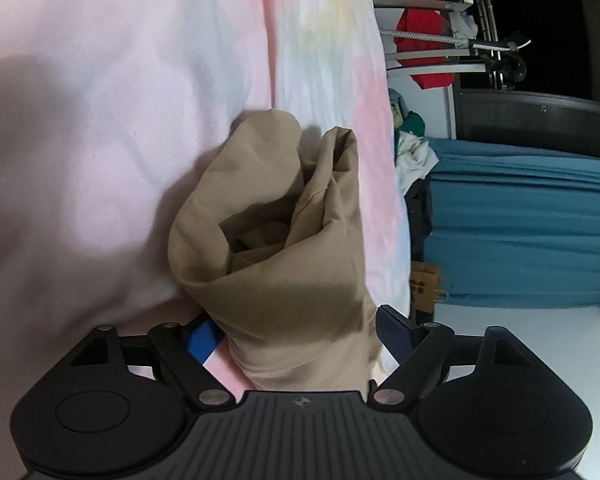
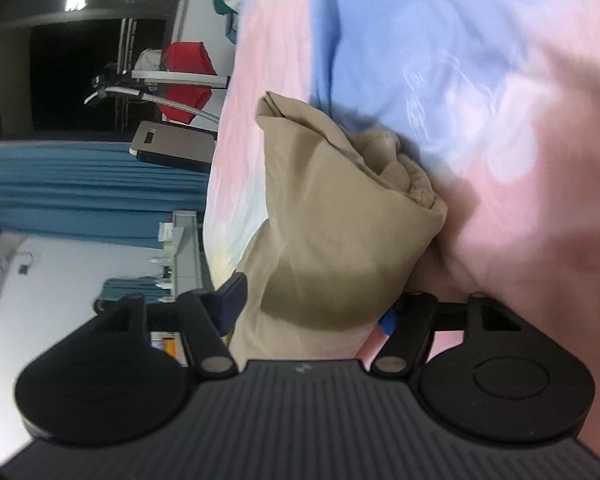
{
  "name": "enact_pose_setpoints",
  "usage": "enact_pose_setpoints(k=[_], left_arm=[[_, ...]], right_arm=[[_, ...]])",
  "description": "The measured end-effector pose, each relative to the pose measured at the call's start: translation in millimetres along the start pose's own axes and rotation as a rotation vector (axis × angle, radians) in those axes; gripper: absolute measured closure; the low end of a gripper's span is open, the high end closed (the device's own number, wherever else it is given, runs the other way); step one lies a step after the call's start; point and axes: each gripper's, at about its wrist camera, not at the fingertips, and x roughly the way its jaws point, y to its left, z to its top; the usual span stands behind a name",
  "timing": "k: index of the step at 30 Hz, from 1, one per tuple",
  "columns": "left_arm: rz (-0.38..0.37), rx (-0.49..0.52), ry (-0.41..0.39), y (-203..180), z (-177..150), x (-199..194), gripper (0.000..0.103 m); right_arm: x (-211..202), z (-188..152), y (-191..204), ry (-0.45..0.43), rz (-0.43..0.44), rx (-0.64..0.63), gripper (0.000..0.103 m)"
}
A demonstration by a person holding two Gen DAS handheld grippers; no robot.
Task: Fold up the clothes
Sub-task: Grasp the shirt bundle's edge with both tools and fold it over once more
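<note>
A tan garment (image 1: 276, 240) lies bunched on a pastel pink and blue bedsheet (image 1: 100, 120). My left gripper (image 1: 300, 332) has its two blue-padded fingers on either side of a thick wad of the tan cloth, gripping it. In the right wrist view the same tan garment (image 2: 339, 232) is bunched against the sheet (image 2: 479, 80), and my right gripper (image 2: 311, 308) is closed on another wad of it. Both cameras are rolled sideways. Most of the garment's shape is hidden in the folds.
Beyond the bed edge are teal curtains (image 1: 519, 220), a pile of other clothes (image 1: 411, 148), a rack with a red item (image 1: 423, 36) and a dark window (image 2: 72, 80). A cardboard box (image 1: 423, 284) stands by the bed.
</note>
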Motion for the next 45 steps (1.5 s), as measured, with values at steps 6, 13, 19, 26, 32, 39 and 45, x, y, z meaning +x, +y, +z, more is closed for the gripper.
enact_pose_setpoints(k=[6, 13, 19, 26, 32, 39, 45], left_arm=[[-0.016, 0.027, -0.015, -4.7, 1.8, 1.9, 0.039], [-0.029, 0.111, -0.039, -17.7, -1.2, 0.3, 0.059], [-0.069, 0.139, -0.037, -36.4, -9.2, -3.3, 0.065], [-0.112, 0.208, 0.028, -107.7, -19.2, 14.1, 0.069], [-0.142, 0.328, 0.089, -206.1, -52.8, 94.7, 0.069], [-0.196, 0.418, 0.162, -297.0, -110.9, 225.5, 0.069], [-0.237, 0.532, 0.156, -314.8, -164.4, 322.0, 0.069]], right_arm=[[-5.1, 3.0, 11.1, -0.042, 0.015, -0.115, 0.062], [-10.8, 8.6, 9.9, -0.052, 0.050, -0.092, 0.066], [-27.4, 15.5, 11.2, -0.064, 0.088, -0.030, 0.068], [-62.9, 45.1, 34.7, -0.149, 0.148, 0.030, 0.068], [-106.8, 111.9, 50.1, -0.312, 0.185, 0.062, 0.068], [-143.5, 228.5, 61.1, -0.489, 0.161, 0.012, 0.068], [-146.3, 316.3, 37.0, -0.570, 0.123, -0.091, 0.068]])
